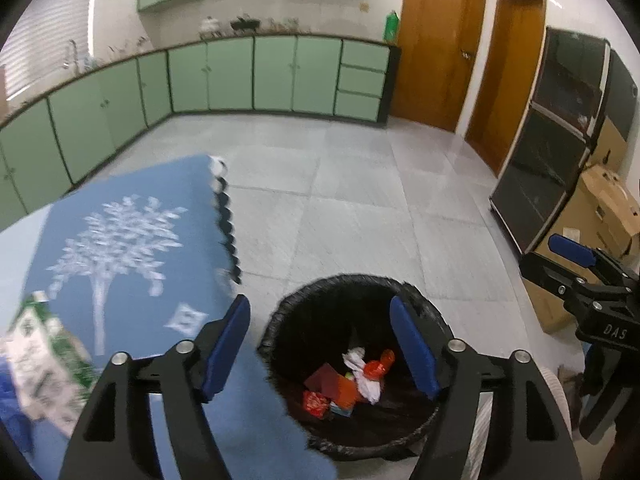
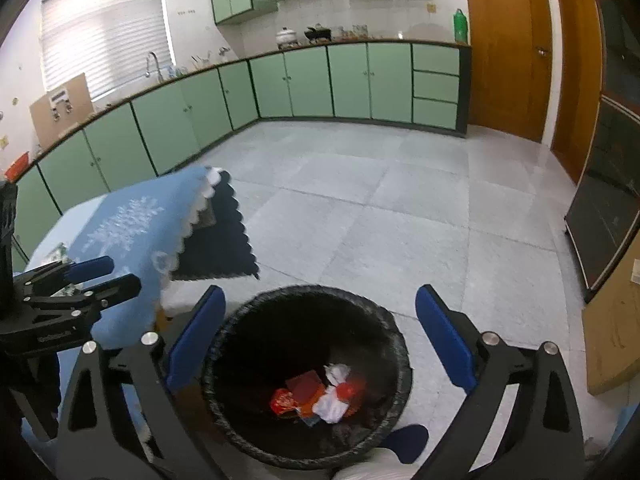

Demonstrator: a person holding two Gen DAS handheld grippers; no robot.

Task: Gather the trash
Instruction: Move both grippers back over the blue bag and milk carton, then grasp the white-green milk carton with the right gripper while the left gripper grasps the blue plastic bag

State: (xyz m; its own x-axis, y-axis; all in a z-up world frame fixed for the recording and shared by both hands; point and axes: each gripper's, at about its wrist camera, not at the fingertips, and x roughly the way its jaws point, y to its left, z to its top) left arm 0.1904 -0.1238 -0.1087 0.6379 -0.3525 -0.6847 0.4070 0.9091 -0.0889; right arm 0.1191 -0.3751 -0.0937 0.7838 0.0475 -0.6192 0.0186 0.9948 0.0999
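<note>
Hovering over bin [image 1: 352, 364], left gripper [image 1: 320, 344] jaws wide, nothing between them, right gripper [image 2: 320, 338] same (both empty), trash [image 2: 320, 396] lay at bin bottom, red wrappers plus white paper, blue tablecloth [image 1: 132, 248] just beside bin.

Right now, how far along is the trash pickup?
Done: wrappers and crumpled paper already lie at the bottom of the black bin. In hand: nothing; the left gripper and right gripper both hang open over the bin, nothing between the jaws. Possibly left: a green and white carton still lies on the blue tablecloth. The floor in view shows no litter.
</note>
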